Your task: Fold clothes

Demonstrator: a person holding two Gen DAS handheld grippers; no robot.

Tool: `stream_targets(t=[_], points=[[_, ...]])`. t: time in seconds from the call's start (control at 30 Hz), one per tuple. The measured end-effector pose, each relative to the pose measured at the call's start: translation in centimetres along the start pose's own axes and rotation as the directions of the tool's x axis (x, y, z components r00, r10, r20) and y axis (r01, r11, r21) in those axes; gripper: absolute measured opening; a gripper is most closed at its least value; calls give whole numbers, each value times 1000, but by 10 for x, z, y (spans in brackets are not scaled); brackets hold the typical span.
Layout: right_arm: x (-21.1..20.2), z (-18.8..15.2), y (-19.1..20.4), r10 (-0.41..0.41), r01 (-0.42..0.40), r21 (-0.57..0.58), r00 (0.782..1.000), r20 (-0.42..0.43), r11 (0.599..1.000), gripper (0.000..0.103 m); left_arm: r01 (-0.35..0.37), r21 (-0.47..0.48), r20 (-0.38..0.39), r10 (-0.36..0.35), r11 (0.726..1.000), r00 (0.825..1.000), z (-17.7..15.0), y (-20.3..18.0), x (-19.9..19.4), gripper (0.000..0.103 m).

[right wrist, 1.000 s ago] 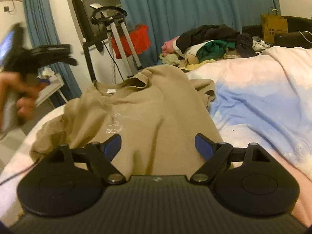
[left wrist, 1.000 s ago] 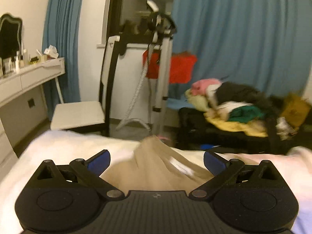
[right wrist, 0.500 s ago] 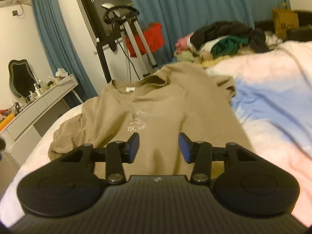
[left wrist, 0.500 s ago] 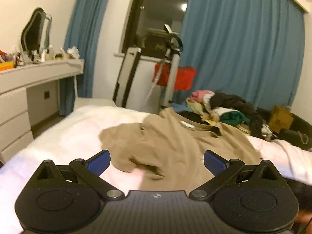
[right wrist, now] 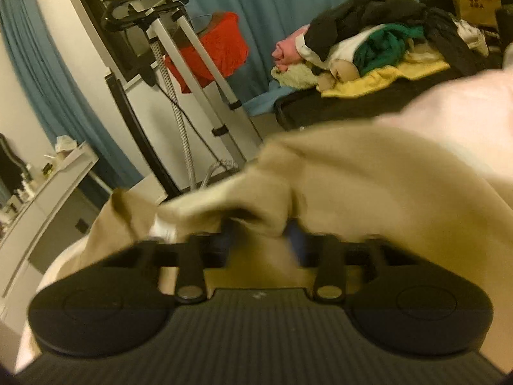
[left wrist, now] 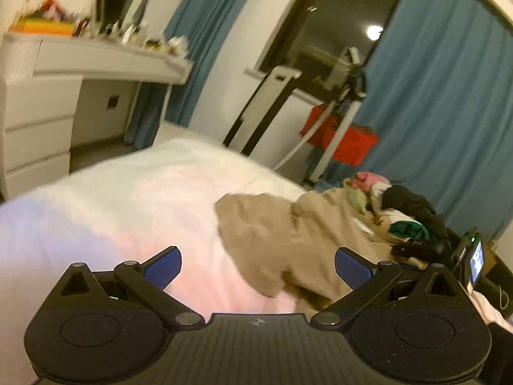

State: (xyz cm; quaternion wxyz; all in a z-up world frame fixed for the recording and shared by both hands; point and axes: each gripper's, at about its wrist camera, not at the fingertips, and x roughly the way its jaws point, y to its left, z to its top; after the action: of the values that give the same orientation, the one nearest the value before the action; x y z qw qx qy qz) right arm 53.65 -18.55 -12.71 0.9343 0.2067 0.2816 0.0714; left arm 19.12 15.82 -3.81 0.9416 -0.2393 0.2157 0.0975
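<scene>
The limp, light tan T-shirt [left wrist: 288, 240] lies rumpled on the bed [left wrist: 144, 199], right gripper [right wrist: 259, 234] jaws clamped on a bunched fold, left gripper [left wrist: 258, 264] jaws apart; hems suit gripping.

Both tools share one build. The left gripper [left wrist: 258, 264] has a matte black ribbed body, two round side housings, silver pivot screws, black linkage arms and blue finger pads [left wrist: 162, 268]. The right gripper [right wrist: 259, 240] looks alike, though blurred.
</scene>
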Motion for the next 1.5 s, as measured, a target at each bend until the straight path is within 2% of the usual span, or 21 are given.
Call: stream_targets(t=[0.17, 0.3, 0.47, 0.57, 0.63, 0.7, 0.73, 0.77, 0.93, 1.1, 1.33, 1.43, 1.5], points=[[35, 32, 6, -86, 86, 8, 993, 81, 996, 4, -45, -59, -70, 41, 997, 997, -6, 18, 34, 103], [38, 48, 2, -166, 170, -32, 981, 102, 985, 5, -56, -29, -62, 54, 998, 997, -7, 19, 45, 103], [-13, 47, 4, -166, 185, -118, 974, 155, 976, 9, -69, 18, -49, 70, 997, 996, -7, 7, 47, 103], [-73, 35, 1, -123, 136, -94, 983, 137, 986, 9, -72, 42, -28, 73, 997, 997, -6, -5, 40, 103], [-121, 22, 2, -86, 99, -98, 989, 123, 990, 12, -70, 59, 17, 69, 996, 997, -5, -11, 28, 103], [-169, 4, 6, -40, 50, -91, 993, 113, 995, 40, -53, 91, 54, 48, 994, 997, -5, -20, 14, 103], [-195, -7, 8, -14, 23, -79, 994, 109, 997, 73, -43, 98, 58, 37, 994, 998, -5, -26, 10, 103], [-220, -18, 10, 5, 3, -68, 993, 116, 998, 92, -33, 102, 58, 28, 994, 998, -5, -32, 6, 103], [-325, -74, 16, 48, -40, -70, 992, 115, 997, 89, 6, 125, 17, -8, 992, 1000, -16, -47, -18, 103], [-384, -117, 9, 71, -58, -108, 991, 116, 992, 90, 16, 199, 30, -23, 980, 999, -29, -63, -51, 103], [-399, -128, 8, 94, -78, -127, 988, 124, 989, 89, 89, 134, -56, -82, 987, 995, -37, -60, -71, 102], [-392, -131, 8, 79, -58, -153, 988, 130, 986, 89, 93, 63, -94, -87, 994, 992, -32, -50, -56, 101], [-382, -133, 4, 81, -67, -138, 992, 99, 988, 89, 74, -1, -107, -73, 997, 992, -25, -41, -35, 100]])
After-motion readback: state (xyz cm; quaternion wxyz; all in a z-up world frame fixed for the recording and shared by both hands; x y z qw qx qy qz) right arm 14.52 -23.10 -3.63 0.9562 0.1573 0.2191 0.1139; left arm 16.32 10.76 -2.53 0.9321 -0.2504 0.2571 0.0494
